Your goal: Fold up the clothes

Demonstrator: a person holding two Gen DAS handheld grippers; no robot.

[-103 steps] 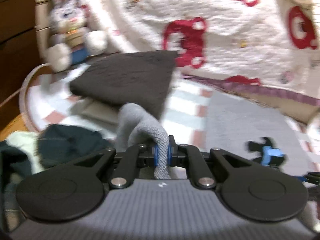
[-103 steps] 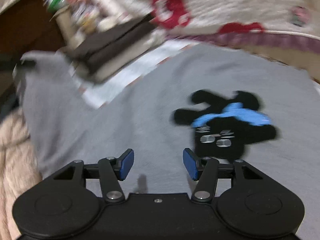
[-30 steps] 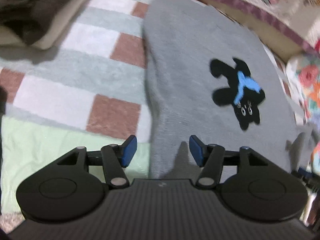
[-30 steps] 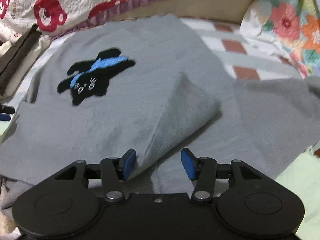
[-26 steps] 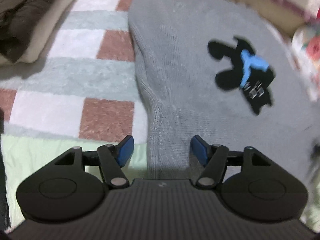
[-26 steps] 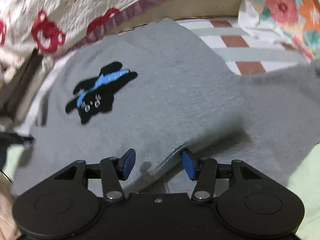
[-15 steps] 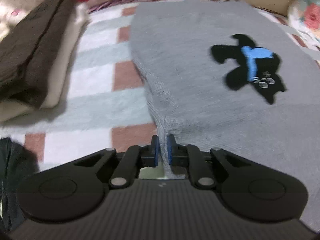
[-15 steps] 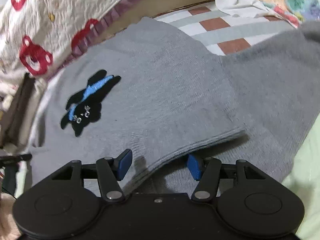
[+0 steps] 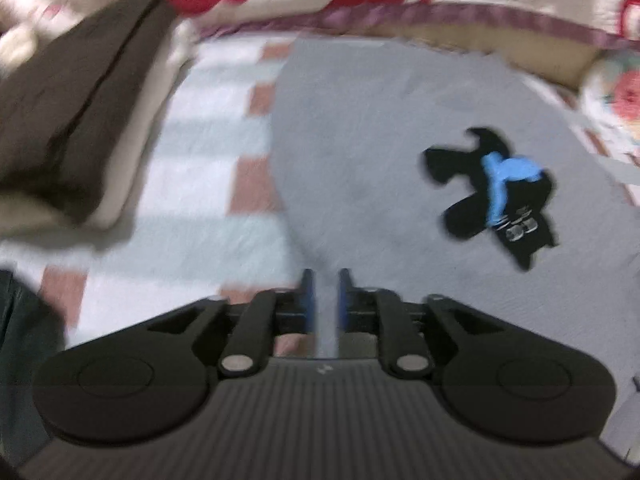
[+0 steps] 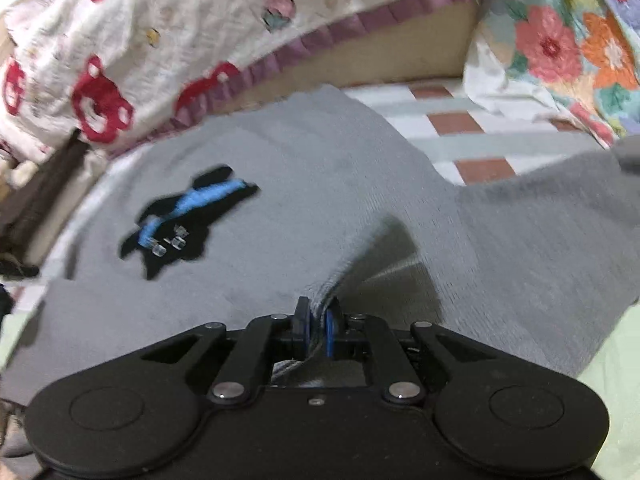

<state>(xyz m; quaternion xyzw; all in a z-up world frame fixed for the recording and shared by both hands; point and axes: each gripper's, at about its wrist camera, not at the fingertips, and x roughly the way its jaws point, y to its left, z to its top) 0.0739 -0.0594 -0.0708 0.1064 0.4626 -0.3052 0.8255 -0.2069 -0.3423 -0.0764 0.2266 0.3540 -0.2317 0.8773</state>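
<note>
The grey sweater [image 10: 312,184] lies spread on the bed's checked blanket [image 9: 192,184], black cat patch [image 10: 180,220] facing up. Its body runs away from both tongs toward the bear-print quilt [image 10: 120,52] at the far side. One sleeve trails off to the right. Each pair of tongs has closed on the near edge: the left tongs [image 9: 323,292] pinch the left corner, the right tongs [image 10: 316,316] pinch a raised ridge of knit further right. Any fold from this grip would carry that edge forward, over the patch. A folded brown stack [image 9: 68,128] sits off left.
</note>
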